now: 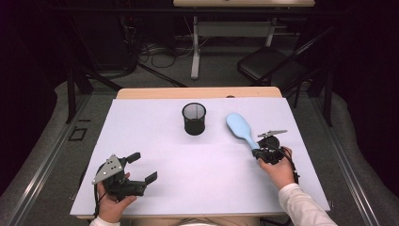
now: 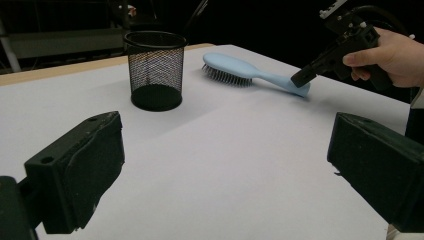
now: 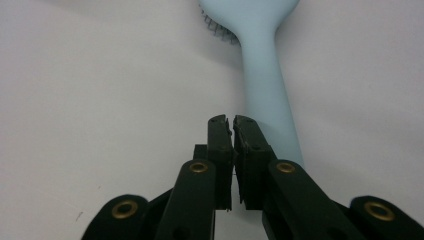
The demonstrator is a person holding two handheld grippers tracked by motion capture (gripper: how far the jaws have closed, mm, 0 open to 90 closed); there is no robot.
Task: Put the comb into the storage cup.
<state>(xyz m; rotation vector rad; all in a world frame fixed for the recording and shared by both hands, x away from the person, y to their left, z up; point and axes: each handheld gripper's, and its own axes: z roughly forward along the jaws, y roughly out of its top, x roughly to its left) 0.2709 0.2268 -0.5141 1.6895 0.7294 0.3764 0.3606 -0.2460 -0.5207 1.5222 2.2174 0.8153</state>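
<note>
Blue hairbrush (image 1: 241, 130) lies unlifted at 3 o'clock of the mesh cup (image 1: 194, 118); right gripper (image 3: 233, 121) fingers together beside its handle, left gripper (image 1: 145, 168) fingers apart.

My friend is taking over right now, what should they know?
Left gripper: open, holding nothing, resting near the table's front left corner.
Right gripper: shut with nothing between its jaws, tips at the end of the blue hairbrush's handle.
The hairbrush lies flat, bristles down, right of the black mesh cup, which stands upright.
Done: nothing picked up yet.
Left: probably grasp the brush handle; the cup may be where it goes.
</note>
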